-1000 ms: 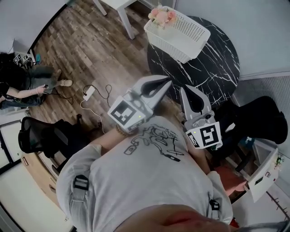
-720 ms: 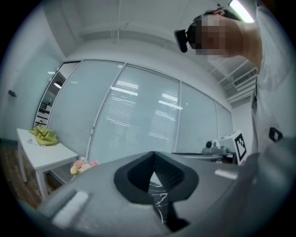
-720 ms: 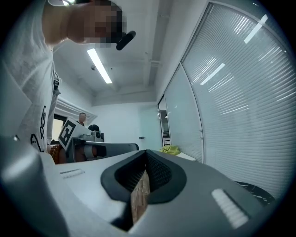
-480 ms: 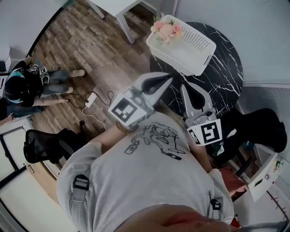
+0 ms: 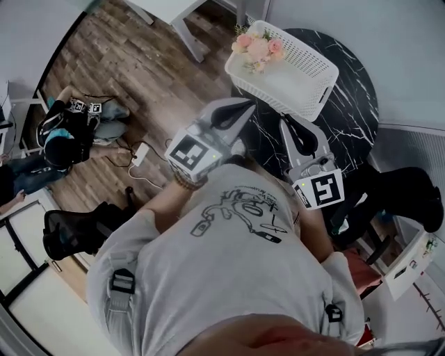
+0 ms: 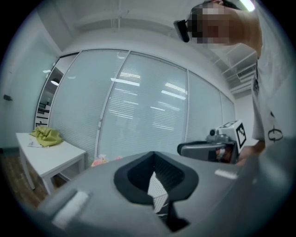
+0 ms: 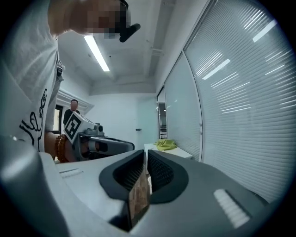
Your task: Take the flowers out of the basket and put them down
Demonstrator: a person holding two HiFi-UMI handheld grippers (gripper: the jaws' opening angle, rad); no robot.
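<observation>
A white mesh basket stands on the round black marble table. Pink flowers lie in its far left end; in the left gripper view the flowers peek over the jaws. My left gripper hangs at the table's near edge, short of the basket, shut and empty. My right gripper hovers beside it over the table's edge. Its jaws have just been opening to a thin slit with nothing between them. Each gripper view shows the other: the right gripper and the left gripper.
A white side table stands left of the basket, with a green cloth on it. A person sits on the wood floor at left, near a power strip with cables. Black chairs flank me. Glass walls lie ahead.
Both grippers have moved forward toward the black table and basket, which now sit closer to them. The right jaws show a thin slit.
</observation>
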